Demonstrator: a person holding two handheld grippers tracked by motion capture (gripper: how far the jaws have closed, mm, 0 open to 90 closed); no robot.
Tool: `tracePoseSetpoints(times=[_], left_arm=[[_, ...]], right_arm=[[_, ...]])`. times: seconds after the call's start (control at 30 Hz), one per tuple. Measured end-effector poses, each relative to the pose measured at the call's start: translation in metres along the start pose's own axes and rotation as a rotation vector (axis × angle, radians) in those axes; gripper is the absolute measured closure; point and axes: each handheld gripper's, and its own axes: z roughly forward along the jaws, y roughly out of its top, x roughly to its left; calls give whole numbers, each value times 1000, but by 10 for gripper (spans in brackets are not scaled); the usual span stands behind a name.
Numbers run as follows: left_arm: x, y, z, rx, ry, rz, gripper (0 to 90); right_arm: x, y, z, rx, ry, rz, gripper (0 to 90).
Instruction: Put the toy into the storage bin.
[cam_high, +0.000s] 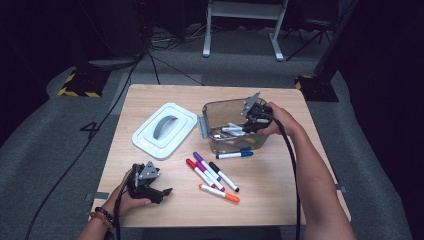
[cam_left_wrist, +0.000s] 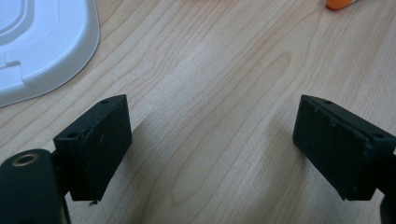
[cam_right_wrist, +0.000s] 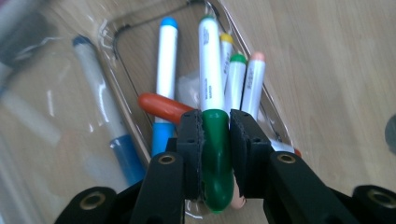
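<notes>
Green-capped marker sits clamped by its cap between the jaws of the right tongs, its white barrel pointing away over the clear plastic container. In the high view the right tongs reach into that container near the far right of the bench. Inside the container lie more markers: a blue-capped one, an orange one, and yellow, green and pale pink-tipped ones beside the held marker.

On the bench just in front of the container lies a blue marker, and nearer the person purple, red, black and orange markers. The white lid lies left of the container.

The left tongs rest at the near left, jaws wide apart with nothing between them over bare wood.
</notes>
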Motion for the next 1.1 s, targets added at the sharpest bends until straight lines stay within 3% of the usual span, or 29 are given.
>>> tracePoseSetpoints(times=[0.07,0.17,0.33,0.47,0.63,0.87,1.1], left_arm=[[0,0,0,0,0,0,121],[0,0,0,0,0,0,121],[0,0,0,0,0,1,121],[0,0,0,0,0,0,121],[0,0,0,0,0,0,121],[0,0,0,0,-1,1,121],[0,0,0,0,1,0,121]], right_arm=[[0,-2,-1,-7,4,12,726],[-2,-4,-6,-48,-41,45,630],[-1,-14,-29,-201,-91,122,591],[7,-21,-53,-328,-116,175,529],[23,-34,-74,-381,-165,186,435],[50,-65,-98,-492,-195,226,420],[86,-88,-106,-519,-199,165,432]])
